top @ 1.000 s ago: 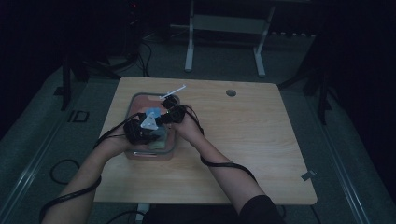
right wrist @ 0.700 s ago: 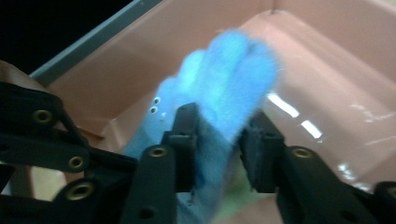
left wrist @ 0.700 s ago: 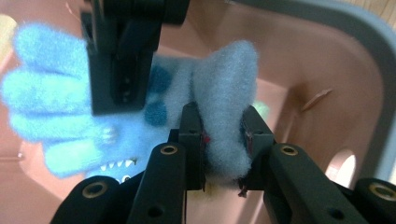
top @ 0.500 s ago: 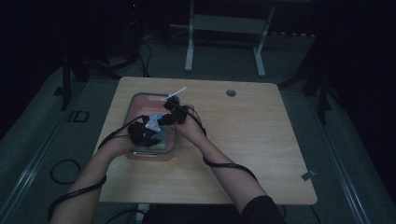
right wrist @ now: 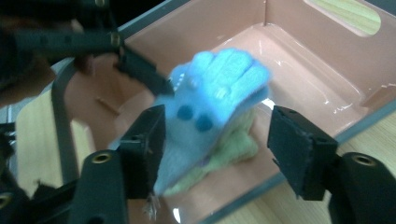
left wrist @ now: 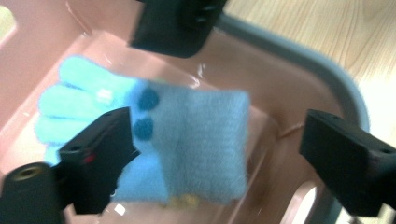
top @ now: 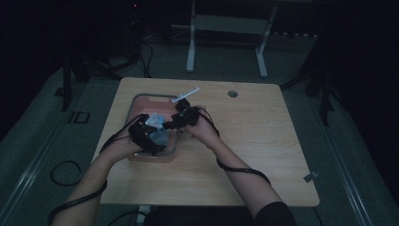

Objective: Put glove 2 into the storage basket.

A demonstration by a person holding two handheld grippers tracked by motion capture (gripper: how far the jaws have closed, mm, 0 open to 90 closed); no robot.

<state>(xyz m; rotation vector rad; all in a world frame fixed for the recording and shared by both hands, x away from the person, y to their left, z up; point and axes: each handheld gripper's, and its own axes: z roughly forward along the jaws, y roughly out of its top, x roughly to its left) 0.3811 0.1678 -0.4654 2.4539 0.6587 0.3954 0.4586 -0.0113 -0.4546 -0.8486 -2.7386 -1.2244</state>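
Note:
A light blue knitted glove with dark blue dots hangs blurred over a pink plastic basin; the right gripper view shows the glove above a yellow-green cloth on the basin floor. My left gripper is open, its jaws having just been opening, with the glove loose between them. My right gripper has also just been opening and stands open around the glove without pressing on it. From above, the left gripper and the right gripper face each other over the basin.
The basin sits on the left part of a wooden table. A thin white stick lies by the basin's far rim, and a round cable hole lies further right. Cables trail from both grippers over the person's forearms.
The two grippers have drawn slightly apart, the right one shifting to the right. The glove has sunk a little toward the basin.

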